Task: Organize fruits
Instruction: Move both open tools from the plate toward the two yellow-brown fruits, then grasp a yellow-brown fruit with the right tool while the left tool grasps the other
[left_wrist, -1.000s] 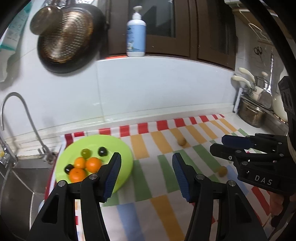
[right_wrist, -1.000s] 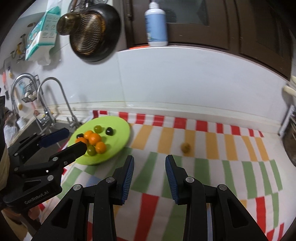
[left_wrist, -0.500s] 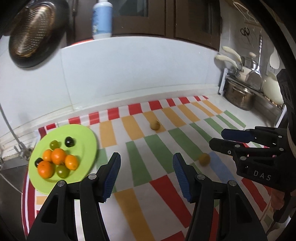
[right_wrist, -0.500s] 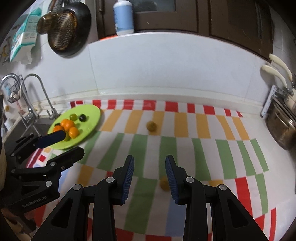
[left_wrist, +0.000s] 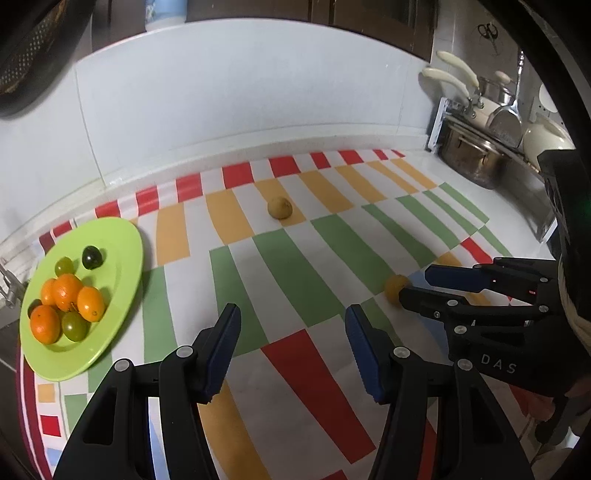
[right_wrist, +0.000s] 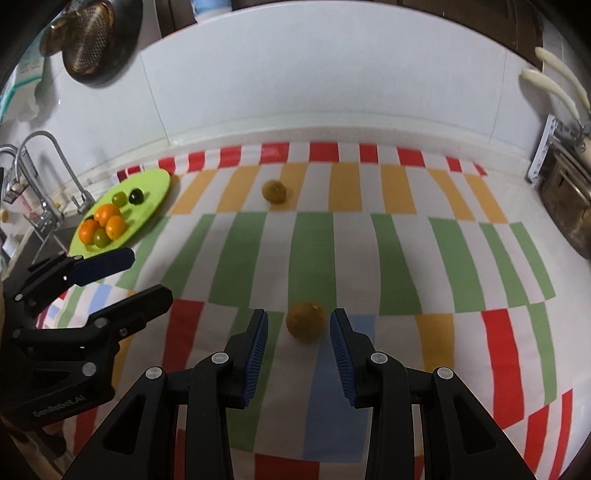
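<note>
**Operator:** Report the condition of the right gripper.

**Technician:** Its jaws are spread wide. A small yellow-brown fruit sits between the blue pads, with a gap visible on both sides. No contact. The fruit rests on the striped cloth, at the near edge of a green stripe where a pale blue patch begins.

**Operator:** And the left gripper?

**Technician:** Also spread wide, holding nothing. It hangs above a red patch and a green stripe, near the middle of the cloth. In the right wrist view it appears at the left, just on the near side of the green plate.

**Operator:** Location of the other fruit?

**Technician:** A second yellow-brown fruit lies on an orange stripe at the far side of the cloth, well apart from both grippers. The green plate sits at the far left corner, beside the sink tap. It carries a cluster of oranges with a green grape touching them on the near side, plus one more green grape and a dark grape lying just beside each other on the far side.

**Operator:** Anything at the right?

**Technician:** A steel pot stands at the far right, off the cloth.
</note>
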